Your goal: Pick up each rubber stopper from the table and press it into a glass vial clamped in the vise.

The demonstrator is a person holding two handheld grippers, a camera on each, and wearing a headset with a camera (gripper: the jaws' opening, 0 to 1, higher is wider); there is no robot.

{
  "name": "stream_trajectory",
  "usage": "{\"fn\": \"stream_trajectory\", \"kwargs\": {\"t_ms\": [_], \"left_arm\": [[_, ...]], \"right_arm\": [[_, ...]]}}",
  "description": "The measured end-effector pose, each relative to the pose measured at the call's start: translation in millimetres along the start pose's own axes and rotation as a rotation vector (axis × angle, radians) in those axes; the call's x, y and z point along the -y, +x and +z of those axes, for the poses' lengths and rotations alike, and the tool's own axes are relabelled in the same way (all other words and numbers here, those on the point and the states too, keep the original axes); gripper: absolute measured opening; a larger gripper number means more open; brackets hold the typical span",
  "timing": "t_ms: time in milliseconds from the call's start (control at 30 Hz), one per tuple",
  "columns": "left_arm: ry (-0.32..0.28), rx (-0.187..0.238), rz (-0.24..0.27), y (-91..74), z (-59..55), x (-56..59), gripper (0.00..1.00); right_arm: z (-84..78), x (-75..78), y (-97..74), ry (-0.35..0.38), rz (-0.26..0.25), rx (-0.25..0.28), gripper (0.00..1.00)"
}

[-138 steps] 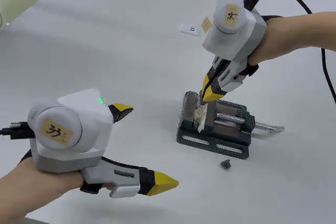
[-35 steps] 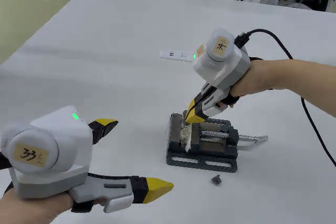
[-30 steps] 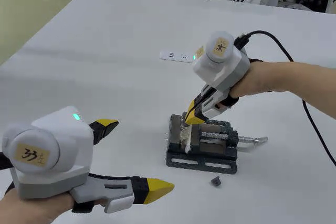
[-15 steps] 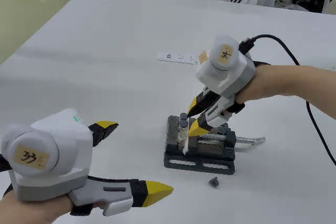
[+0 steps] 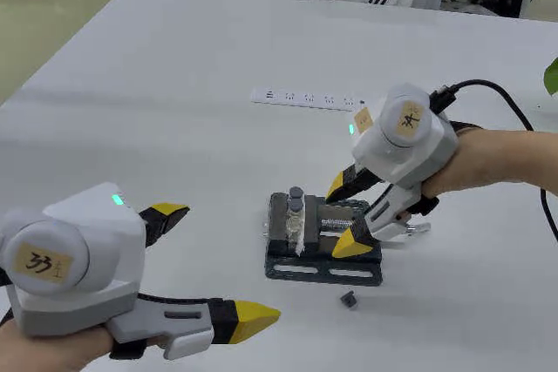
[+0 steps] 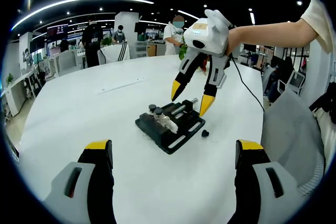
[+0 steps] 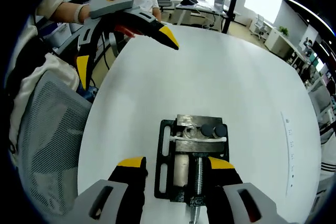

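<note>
right gripper (image 5: 344, 215) hovers centre-right over the vise (image 5: 301, 269), jaws wide apart, nothing in them. vise pins the vials (image 5: 294, 215) upright so capping takes 1 hand. 1 loose stopper (image 5: 349, 300) lies just below it, prob next. left gripper (image 5: 212, 264) idles lower left, jaws wide too, empty.

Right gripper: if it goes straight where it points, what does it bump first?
Probably the vise, near its screw, before the vials clamped farther along. Depth is hard to judge here.
</note>
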State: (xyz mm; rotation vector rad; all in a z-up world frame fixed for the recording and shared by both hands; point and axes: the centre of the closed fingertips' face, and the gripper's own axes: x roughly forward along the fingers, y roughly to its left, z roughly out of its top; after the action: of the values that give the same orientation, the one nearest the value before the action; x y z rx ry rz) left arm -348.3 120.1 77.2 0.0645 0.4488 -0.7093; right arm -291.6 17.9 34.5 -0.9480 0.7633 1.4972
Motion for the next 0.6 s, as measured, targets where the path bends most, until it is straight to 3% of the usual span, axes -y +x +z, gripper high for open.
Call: {"fn": "stream_trajectory", "kwargs": {"t_ms": [167, 600], "left_arm": [[0.007, -0.004, -0.007, 1.2, 0.3, 1.2, 0.97], [0.013, 0.002, -0.018, 2.4, 4.0, 7.5, 0.96]], "right_arm": [[-2.8, -13.6, -3.8, -0.011, -0.001, 0.016, 0.39], [-28.5, -41.5, 0.9, -0.017, 0.028, -0.008, 0.21]]}}
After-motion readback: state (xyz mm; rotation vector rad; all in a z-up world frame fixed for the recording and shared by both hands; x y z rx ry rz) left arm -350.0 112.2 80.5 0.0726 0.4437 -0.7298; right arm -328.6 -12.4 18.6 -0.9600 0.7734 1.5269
